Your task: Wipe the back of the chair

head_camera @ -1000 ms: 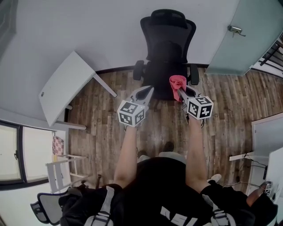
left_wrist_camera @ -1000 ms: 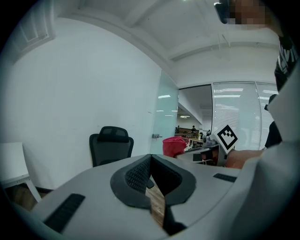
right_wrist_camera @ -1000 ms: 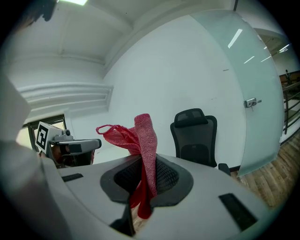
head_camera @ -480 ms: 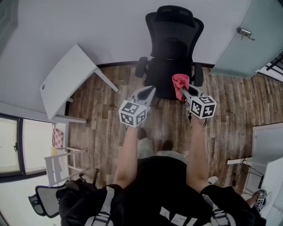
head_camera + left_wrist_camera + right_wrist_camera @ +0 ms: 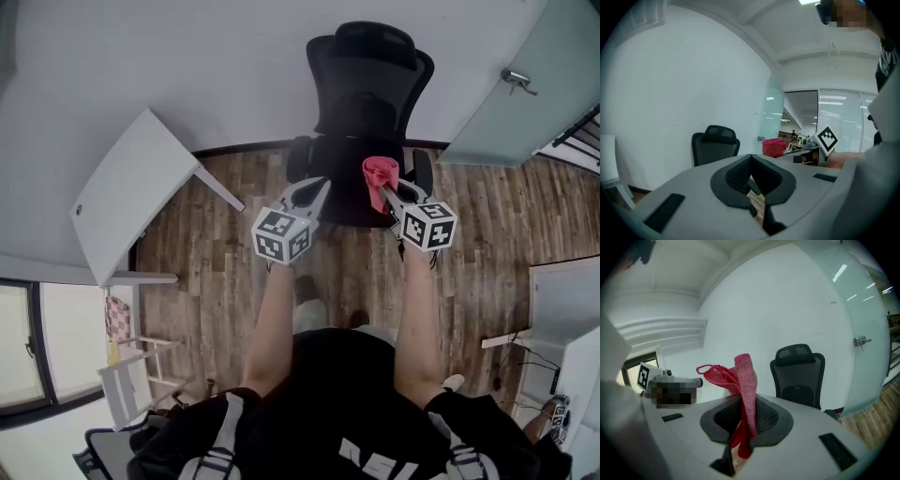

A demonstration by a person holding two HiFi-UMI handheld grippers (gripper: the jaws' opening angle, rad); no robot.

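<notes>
Stands on a wood floor [image 5: 216,244], left forearm [image 5: 272,314] and right forearm [image 5: 417,309] stretched toward 12 o'clock. Holds the left gripper [image 5: 319,187] just left of centre, marker cube toward the body. Keeps its jaws pressed together in the left gripper view, black pads [image 5: 738,177] meeting with nothing between them. Carries the right gripper [image 5: 382,194] at 3 o'clock from the left one, near it but apart. Pinches a red cloth [image 5: 743,380] between the right gripper's jaws: one fold upright above the pads, a loose loop flopping toward 9 o'clock, the tail hanging toward 6 o'clock below the pads. Points both tools at the black office chair [image 5: 370,103] at 12 o'clock, neither tool nor cloth touching it. Looks onto the chair's front: seat nearest, an armrest at either side, back and headrest rising behind. Beyond the chair, at 12 o'clock, just a white wall [image 5: 187,56]. At 10 o'clock, well apart from the chair, a white table [image 5: 131,192]. At 2 o'clock, a frosted glass door [image 5: 506,112] with a metal handle [image 5: 518,80].
</notes>
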